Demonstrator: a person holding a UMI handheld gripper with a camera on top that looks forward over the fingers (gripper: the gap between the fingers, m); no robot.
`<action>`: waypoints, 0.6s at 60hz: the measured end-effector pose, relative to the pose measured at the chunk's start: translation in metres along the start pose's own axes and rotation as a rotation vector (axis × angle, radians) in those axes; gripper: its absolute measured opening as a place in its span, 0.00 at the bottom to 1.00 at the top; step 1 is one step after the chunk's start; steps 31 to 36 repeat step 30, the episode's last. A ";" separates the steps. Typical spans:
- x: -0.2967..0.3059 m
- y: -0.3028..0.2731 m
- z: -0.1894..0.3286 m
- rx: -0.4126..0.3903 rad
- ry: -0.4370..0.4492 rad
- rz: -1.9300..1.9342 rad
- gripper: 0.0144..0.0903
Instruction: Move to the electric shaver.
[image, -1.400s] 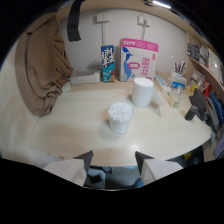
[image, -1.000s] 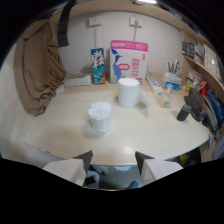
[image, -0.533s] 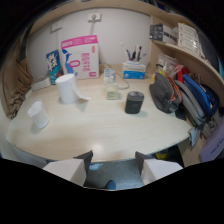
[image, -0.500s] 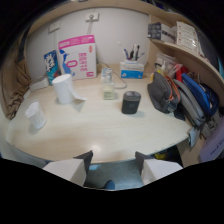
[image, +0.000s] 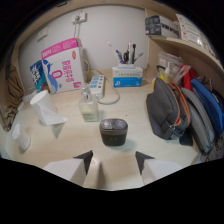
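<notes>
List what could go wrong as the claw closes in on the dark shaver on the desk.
1. The claw is open with the electric shaver just ahead; a straight push could shove it rather than straddle it.
2. The clear bottle stands just beyond the shaver; an overshoot may tip it.
3. The gray pouch lies beside the shaver; a drifting finger might snag it.

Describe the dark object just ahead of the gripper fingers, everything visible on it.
The squat dark grey electric shaver stands upright on the pale wooden desk, just ahead of the open gripper and centred between its fingers, untouched by them. Its body looks like matte plastic, roughly cylindrical, with a rounded, slightly lighter top. A clear glass bottle stands close behind it to one side, apart from it. Finer details cannot be made out.
</notes>
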 end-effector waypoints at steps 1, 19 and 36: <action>0.000 -0.001 0.002 -0.001 -0.003 -0.001 0.96; -0.003 -0.005 0.018 -0.014 -0.025 -0.005 0.95; -0.003 -0.005 0.019 -0.018 -0.024 0.003 0.96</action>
